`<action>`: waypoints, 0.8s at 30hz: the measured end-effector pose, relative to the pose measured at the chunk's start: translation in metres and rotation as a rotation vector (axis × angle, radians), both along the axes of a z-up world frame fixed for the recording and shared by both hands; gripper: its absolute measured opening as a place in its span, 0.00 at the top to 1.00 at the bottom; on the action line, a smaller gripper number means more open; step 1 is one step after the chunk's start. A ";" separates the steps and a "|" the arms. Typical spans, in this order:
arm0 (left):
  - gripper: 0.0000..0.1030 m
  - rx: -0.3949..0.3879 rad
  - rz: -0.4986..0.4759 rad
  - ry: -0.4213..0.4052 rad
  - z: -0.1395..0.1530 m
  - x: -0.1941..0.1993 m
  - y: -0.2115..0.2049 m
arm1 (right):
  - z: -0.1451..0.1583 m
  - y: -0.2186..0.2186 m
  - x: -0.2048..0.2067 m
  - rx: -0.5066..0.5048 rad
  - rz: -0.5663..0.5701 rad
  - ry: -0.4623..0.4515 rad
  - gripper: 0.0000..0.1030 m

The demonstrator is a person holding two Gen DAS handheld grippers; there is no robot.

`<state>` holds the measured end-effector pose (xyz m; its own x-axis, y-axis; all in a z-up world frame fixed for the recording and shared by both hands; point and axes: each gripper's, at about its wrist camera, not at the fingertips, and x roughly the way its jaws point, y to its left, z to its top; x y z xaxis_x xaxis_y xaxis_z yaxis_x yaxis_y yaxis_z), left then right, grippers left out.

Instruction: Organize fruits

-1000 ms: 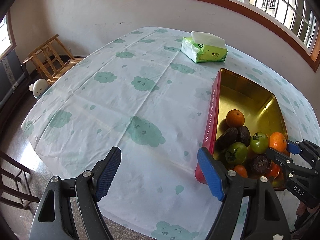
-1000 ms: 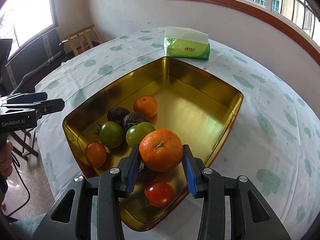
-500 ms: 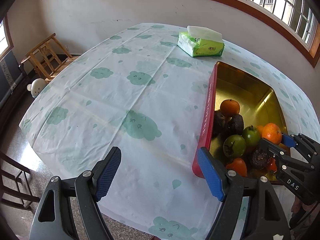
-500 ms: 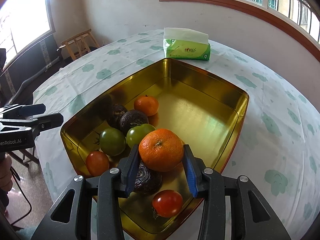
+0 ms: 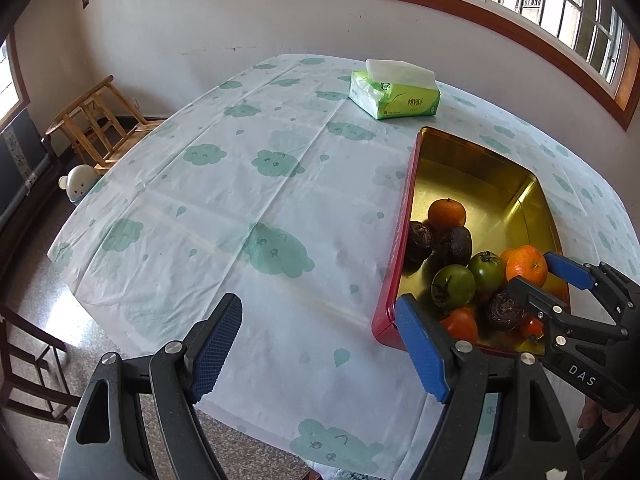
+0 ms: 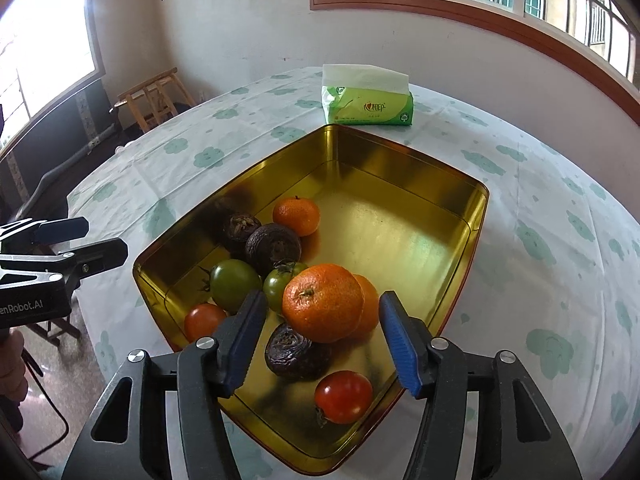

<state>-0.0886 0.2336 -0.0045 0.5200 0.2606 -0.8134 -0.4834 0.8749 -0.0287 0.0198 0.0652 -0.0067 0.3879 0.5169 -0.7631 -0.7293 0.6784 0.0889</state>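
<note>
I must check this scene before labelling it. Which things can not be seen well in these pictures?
- Second orange: right wrist view, mostly hidden behind the front orange.
- Dark fruit: its top is covered by that orange.
- Red tomato: left wrist view, nearly hidden behind the right gripper.
- Tray near corner: covered by the left gripper.
- Tissue pack: print too small.

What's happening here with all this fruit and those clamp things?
A person is sorting fruit into a gold tin on the table, with a hand-held gripper in each hand. The right gripper is over the tin and its jaws are opening around a big orange; the pads no longer touch it. Tomatoes, dark wrinkled fruits and another orange already lie in the tin. The left gripper hangs open and empty over the tablecloth, beside the tin.
</note>
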 end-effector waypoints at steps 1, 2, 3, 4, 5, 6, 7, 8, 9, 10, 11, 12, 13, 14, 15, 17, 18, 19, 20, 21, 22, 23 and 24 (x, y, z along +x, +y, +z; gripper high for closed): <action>0.26 -0.003 0.001 0.001 0.001 0.000 -0.001 | 0.002 -0.001 -0.001 0.001 -0.005 -0.001 0.34; 0.26 -0.007 0.002 0.002 0.001 0.000 -0.002 | 0.004 -0.002 -0.002 0.002 -0.010 0.000 0.28; 0.26 -0.012 0.004 0.001 0.002 0.000 -0.003 | 0.007 -0.005 -0.003 0.005 -0.017 0.001 0.26; 0.26 -0.018 0.002 0.000 0.003 -0.001 -0.004 | 0.010 -0.007 -0.004 0.009 -0.025 0.002 0.21; 0.26 -0.024 -0.001 0.000 0.003 -0.001 -0.006 | 0.012 -0.010 -0.005 0.014 -0.033 0.006 0.17; 0.26 -0.027 -0.003 0.001 0.004 -0.001 -0.008 | 0.015 -0.014 -0.007 0.021 -0.042 0.011 0.15; 0.25 -0.027 -0.006 0.003 0.004 -0.001 -0.011 | 0.017 -0.018 -0.008 0.026 -0.053 0.016 0.10; 0.22 -0.025 -0.010 0.005 0.005 -0.002 -0.014 | 0.018 -0.021 -0.010 0.028 -0.063 0.023 0.05; 0.20 -0.023 -0.015 0.002 0.006 -0.002 -0.016 | 0.018 -0.024 -0.011 0.026 -0.071 0.036 0.04; 0.19 -0.017 -0.018 0.000 0.007 -0.002 -0.020 | 0.017 -0.026 -0.012 0.022 -0.075 0.050 0.03; 0.19 -0.012 -0.022 0.000 0.008 -0.001 -0.022 | 0.016 -0.028 -0.012 0.013 -0.084 0.061 0.03; 0.18 -0.009 -0.027 0.001 0.009 -0.001 -0.025 | 0.015 -0.029 -0.014 -0.002 -0.094 0.067 0.03; 0.18 -0.008 -0.030 0.002 0.009 -0.001 -0.027 | 0.013 -0.031 -0.015 -0.017 -0.103 0.071 0.03; 0.18 -0.006 -0.034 0.003 0.010 -0.001 -0.029 | 0.012 -0.032 -0.017 -0.025 -0.108 0.075 0.03; 0.18 -0.002 -0.039 0.005 0.010 0.000 -0.032 | 0.011 -0.033 -0.019 -0.027 -0.112 0.082 0.03; 0.18 0.005 -0.046 0.013 0.009 0.001 -0.036 | 0.008 -0.037 -0.021 -0.033 -0.118 0.094 0.03; 0.18 0.008 -0.050 0.014 0.009 0.001 -0.038 | 0.007 -0.038 -0.023 -0.038 -0.123 0.099 0.03; 0.18 0.010 -0.055 0.015 0.009 0.001 -0.040 | 0.006 -0.039 -0.023 -0.040 -0.125 0.103 0.03; 0.18 0.015 -0.059 0.019 0.008 0.002 -0.042 | 0.005 -0.040 -0.024 -0.042 -0.127 0.107 0.03; 0.18 0.018 -0.061 0.021 0.008 0.002 -0.044 | 0.004 -0.041 -0.025 -0.047 -0.131 0.110 0.02; 0.18 0.019 -0.064 0.022 0.008 0.002 -0.045 | 0.004 -0.042 -0.026 -0.051 -0.134 0.113 0.02; 0.18 0.019 -0.066 0.024 0.007 0.002 -0.046 | 0.003 -0.043 -0.027 -0.055 -0.133 0.116 0.02; 0.18 0.019 -0.067 0.026 0.007 0.003 -0.047 | 0.002 -0.044 -0.027 -0.056 -0.134 0.116 0.02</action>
